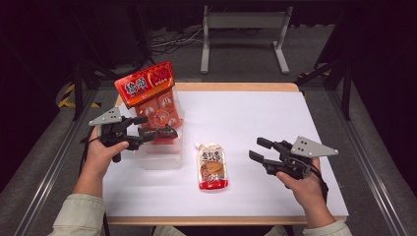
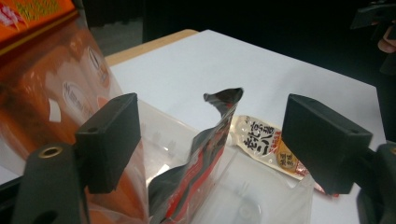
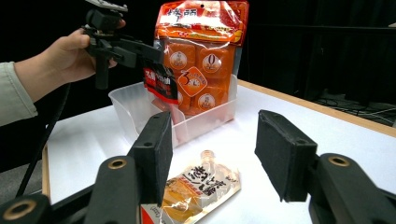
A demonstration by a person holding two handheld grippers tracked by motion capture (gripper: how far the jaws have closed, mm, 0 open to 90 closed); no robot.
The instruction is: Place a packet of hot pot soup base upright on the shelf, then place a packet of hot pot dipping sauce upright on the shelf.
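So on the left, the left claw is over the clear plastic bin with its jaws spread, and the dark red packet stands loose between the pads, not pinched, its lower end down in the bin. It's a thin, crinkly foil thing with a twisted top corner, so I'd guess it could flop over or catch on a pad if the claw lifts off crooked. Right behind it the big orange bag of wrapped cubes stands upright in the bin, glossy and top-heavy, and a nudge might tip it. In the middle of the white worktop lies the flat soft pouch, slick-looking, probably slippery to pick up. Over on the right, the right claw hovers spread with nothing between its jaws.
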